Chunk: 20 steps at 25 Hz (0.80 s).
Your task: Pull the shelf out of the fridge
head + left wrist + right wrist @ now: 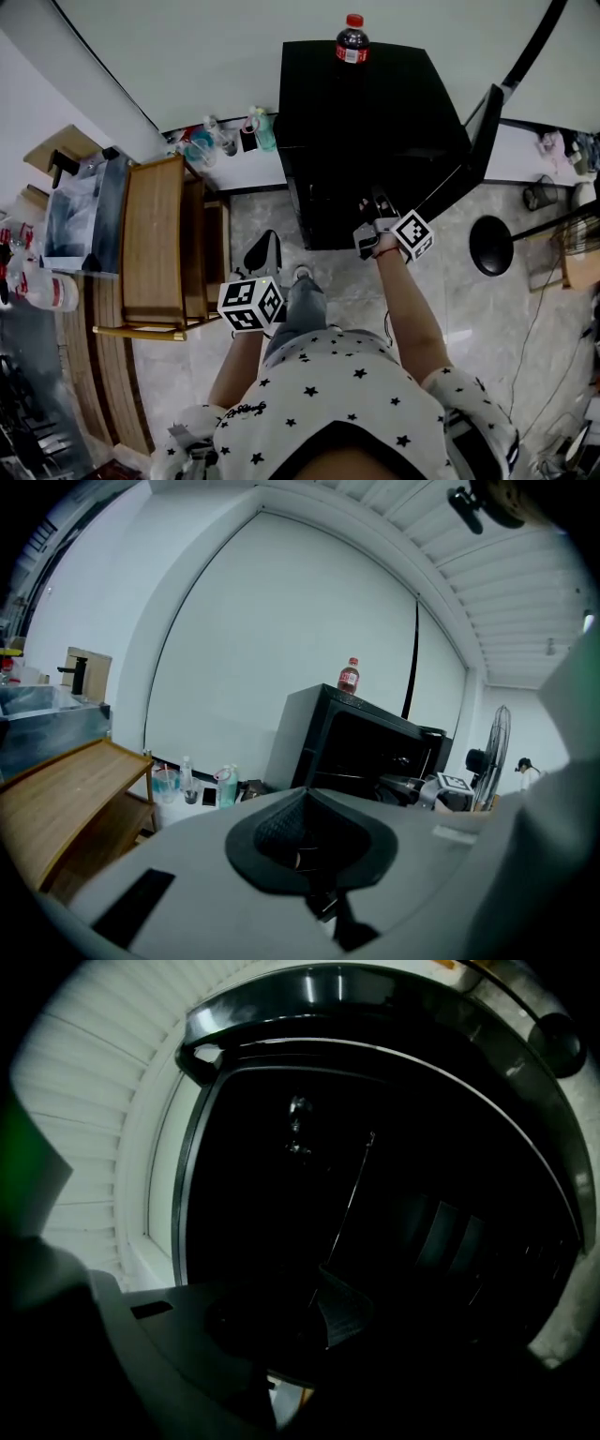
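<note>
A person in a star-print shirt (328, 403) stands facing a low black fridge (375, 112) against a white wall; a cola bottle (352, 39) stands upright on its top, near the back edge. The fridge door (473, 141) is swung open to the right, just beside the person's right forearm. The right tongs (370, 223) are at the mouth of the dark cavity; their own view shows the two jaws standing apart with nothing pressed between them, only blackness and a thin pale line ahead. The shelf (340, 776) sits inside the fridge; from the left gripper view it shows as a thin pale bar across the cavity, and it cannot be told whether the right tongs touch it. The left tongs (264, 251) are held lower and outside the fridge, over the marbled floor (337, 272); their jaws are together and empty. A wooden rack (155, 239) stands to the left, close to the left tongs, with a narrow strip of floor between it and the fridge. Cups and bottles (225, 139) cluster on a low white ledge between the rack and the fridge. A steel basin (80, 211) lies further left. A standing fan (492, 246) has its round base on the floor right of the open door.
</note>
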Available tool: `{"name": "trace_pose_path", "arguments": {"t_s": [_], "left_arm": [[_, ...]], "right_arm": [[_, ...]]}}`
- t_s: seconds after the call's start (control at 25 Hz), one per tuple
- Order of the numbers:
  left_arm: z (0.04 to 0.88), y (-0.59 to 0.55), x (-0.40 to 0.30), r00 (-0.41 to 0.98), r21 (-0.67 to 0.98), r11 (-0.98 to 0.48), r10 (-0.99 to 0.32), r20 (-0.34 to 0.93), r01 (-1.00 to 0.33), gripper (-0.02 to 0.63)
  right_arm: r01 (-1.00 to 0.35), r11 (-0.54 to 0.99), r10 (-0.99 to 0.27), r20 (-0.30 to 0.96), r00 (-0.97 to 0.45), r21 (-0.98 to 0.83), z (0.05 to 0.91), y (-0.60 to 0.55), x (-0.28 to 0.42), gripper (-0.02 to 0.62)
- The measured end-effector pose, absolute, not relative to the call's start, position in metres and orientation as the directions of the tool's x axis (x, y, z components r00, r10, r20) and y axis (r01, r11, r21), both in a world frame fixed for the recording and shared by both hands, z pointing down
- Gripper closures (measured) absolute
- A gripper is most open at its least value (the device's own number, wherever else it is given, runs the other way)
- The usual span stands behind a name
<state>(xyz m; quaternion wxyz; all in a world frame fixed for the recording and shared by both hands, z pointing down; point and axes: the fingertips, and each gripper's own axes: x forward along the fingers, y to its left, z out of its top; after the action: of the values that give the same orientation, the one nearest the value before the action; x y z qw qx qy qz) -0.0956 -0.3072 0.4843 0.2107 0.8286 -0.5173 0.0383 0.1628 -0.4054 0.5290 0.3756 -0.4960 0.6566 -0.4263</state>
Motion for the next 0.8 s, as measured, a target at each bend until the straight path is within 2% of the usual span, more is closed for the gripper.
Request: {"name": "trace_pose_path", "arguments": {"t_s": [0.44, 0.8], "left_arm": [[0.492, -0.326, -0.103, 0.448, 0.293, -0.365, -0.841, 0.302, -0.883, 0.594], [0.495, -0.339, -0.119, 0.416, 0.266, -0.34, -0.849, 0.327, -0.902, 0.594]], "right_arm": [[-0.141, 0.164, -0.978, -0.143, -0.152, -0.976, 0.549, -0.453, 0.177, 0.448], [-0.082, 0.18, -0.977, -0.168, -0.134, -0.98, 0.547, -0.49, 0.172, 0.446]]}}
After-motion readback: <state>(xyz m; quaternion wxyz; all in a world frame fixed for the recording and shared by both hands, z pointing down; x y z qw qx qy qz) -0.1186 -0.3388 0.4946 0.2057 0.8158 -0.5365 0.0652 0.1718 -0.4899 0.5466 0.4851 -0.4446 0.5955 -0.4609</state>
